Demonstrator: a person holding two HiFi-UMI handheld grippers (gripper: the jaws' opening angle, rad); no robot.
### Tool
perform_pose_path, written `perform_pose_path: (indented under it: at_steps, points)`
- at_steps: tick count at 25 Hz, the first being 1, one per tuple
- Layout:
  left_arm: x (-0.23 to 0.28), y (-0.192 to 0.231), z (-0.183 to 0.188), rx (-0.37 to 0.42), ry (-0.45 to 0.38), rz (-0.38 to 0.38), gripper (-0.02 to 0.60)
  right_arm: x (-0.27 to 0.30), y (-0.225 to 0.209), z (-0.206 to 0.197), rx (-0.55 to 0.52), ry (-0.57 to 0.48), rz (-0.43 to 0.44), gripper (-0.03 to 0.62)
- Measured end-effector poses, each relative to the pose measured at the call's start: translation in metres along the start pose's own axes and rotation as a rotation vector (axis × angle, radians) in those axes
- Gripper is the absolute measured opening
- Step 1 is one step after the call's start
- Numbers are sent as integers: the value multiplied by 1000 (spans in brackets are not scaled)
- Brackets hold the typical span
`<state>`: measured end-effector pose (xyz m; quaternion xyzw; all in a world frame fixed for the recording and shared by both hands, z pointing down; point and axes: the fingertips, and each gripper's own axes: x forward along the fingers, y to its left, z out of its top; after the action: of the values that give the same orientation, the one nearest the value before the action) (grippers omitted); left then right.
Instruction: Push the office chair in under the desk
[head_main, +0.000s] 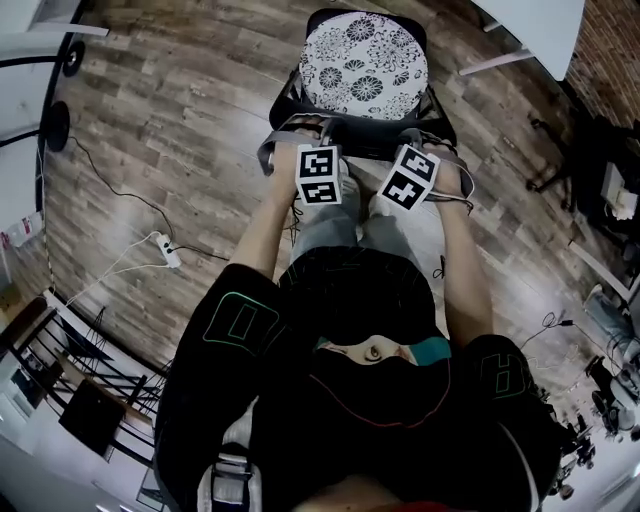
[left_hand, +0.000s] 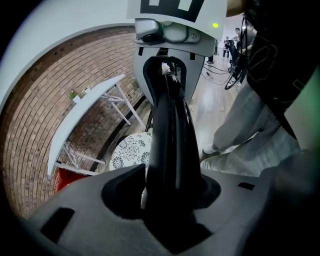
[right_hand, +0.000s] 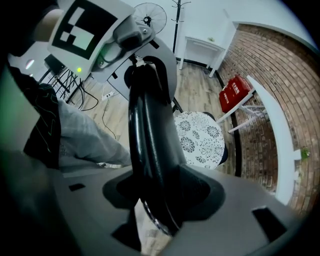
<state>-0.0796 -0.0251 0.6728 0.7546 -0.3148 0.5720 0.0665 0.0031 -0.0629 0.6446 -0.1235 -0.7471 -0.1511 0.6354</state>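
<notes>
The office chair has a round floral seat cushion (head_main: 363, 55) and a black backrest (head_main: 362, 138) whose top edge faces me. My left gripper (head_main: 318, 132) and right gripper (head_main: 412, 140) sit side by side on that edge, each shut on it. In the left gripper view the black backrest (left_hand: 167, 140) fills the jaws of the left gripper (left_hand: 166, 192), with the cushion (left_hand: 131, 150) beyond. The right gripper view shows the same backrest (right_hand: 150, 150) running through the right gripper (right_hand: 157, 200), cushion (right_hand: 200, 137) behind. The white desk (head_main: 530, 30) stands at the brick wall past the chair.
The person's grey-trousered legs (head_main: 345, 225) stand right behind the chair. A white power strip (head_main: 166, 250) with cables lies on the wood floor to the left, near a fan base (head_main: 55, 125). A red box (right_hand: 232, 92) sits under the desk (right_hand: 272, 115).
</notes>
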Motion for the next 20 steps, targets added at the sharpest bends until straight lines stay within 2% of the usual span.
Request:
perform_pose_path:
  at_steps: [3,9,13,20]
  points:
    - [-4,12,-17,34,20,3,202,3,-3,17,26,24,5,213]
    - [-5,39,-43,43,44,26,195,10,-14,44,24,62,45,218]
    - [-7,55,-59,62,59,37,195,12,-19,65,84,10,75,235]
    - [0,90,-71,88,73,54,195,17,-50,81,166,-36,43,236]
